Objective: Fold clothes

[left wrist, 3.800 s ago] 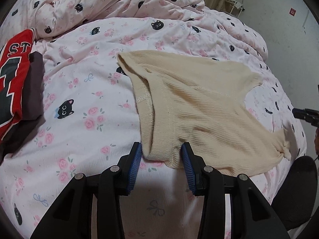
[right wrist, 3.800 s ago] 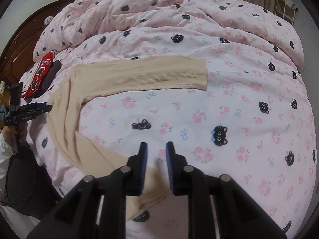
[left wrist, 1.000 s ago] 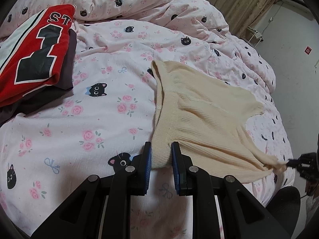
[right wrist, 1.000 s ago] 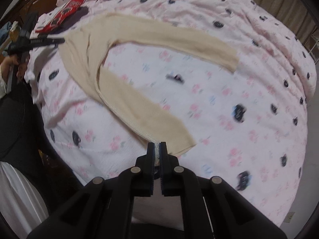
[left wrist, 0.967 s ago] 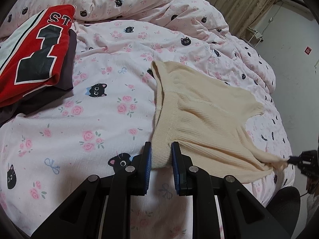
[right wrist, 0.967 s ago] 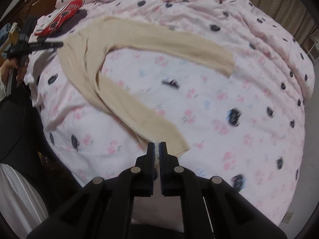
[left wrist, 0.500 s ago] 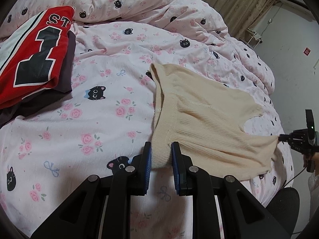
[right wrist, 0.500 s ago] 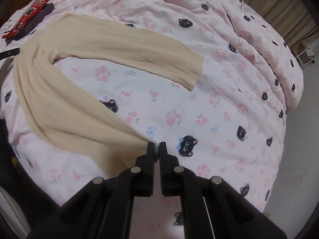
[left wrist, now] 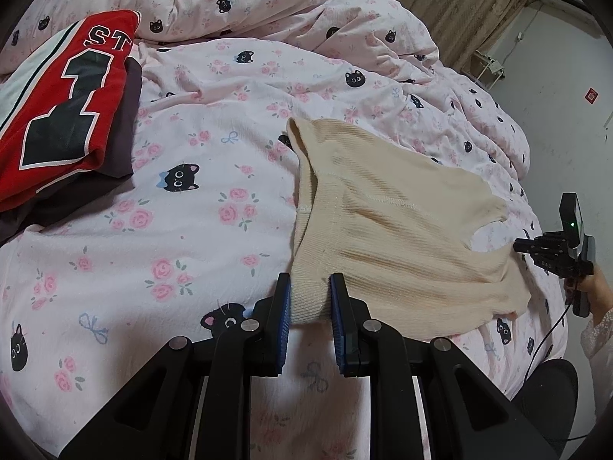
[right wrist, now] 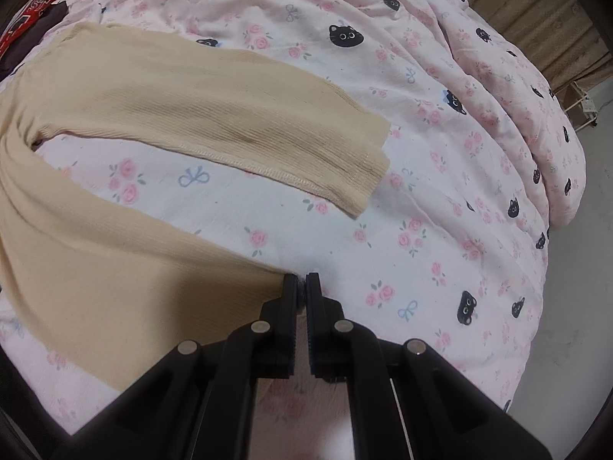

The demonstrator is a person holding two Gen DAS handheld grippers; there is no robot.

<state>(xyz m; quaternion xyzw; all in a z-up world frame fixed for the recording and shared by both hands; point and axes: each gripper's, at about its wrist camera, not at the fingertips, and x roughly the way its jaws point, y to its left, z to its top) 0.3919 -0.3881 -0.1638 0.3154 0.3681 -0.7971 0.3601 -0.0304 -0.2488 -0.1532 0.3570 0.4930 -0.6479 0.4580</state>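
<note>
Ribbed cream knit, soft and limp, fills the lower middle of both views: the left gripper (left wrist: 309, 299) pinches the garment (left wrist: 387, 230) at a thick hem corner, and the right gripper (right wrist: 301, 292), jaws almost together, nips a leg cuff. It looks light and stretchy, best held at stitched edges. Farther up, the other leg (right wrist: 237, 122) lies flat on the crinkled pink cat-print duvet (right wrist: 440, 199); a folded red jersey (left wrist: 65, 103) sits upper left.

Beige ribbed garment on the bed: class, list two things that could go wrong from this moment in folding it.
1. The right gripper pinches only the corner of the beige garment, so it may slip out.
2. The free leg lies spread apart on the duvet; lifting could drag it into a crooked fold.
</note>
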